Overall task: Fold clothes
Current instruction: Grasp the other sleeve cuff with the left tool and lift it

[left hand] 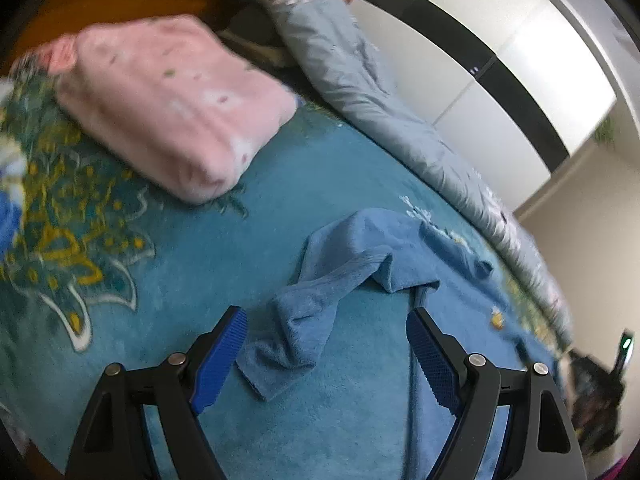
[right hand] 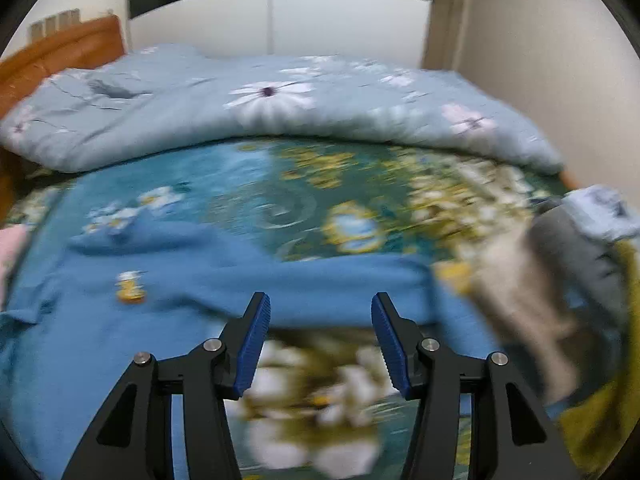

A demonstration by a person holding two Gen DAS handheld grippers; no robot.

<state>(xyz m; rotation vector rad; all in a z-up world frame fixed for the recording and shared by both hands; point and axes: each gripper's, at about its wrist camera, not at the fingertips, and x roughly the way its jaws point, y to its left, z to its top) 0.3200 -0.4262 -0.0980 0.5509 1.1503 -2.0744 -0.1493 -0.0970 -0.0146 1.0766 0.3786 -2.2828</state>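
A blue garment lies spread and rumpled on the teal floral bedspread, one sleeve twisted toward six o'clock in the left wrist view. The left gripper hangs over that sleeve with its jaws spread wide, holding nothing; the sleeve end lies between its blue pads. The right gripper is likewise wide open and empty, poised just above the garment's near hem, a small yellow emblem at its ten o'clock. A folded pink blanket sits at eleven o'clock from the left gripper, a grey-blue flowered quilt is bunched along the bed's far edge, and a pile of clothes lies at three o'clock of the right gripper.
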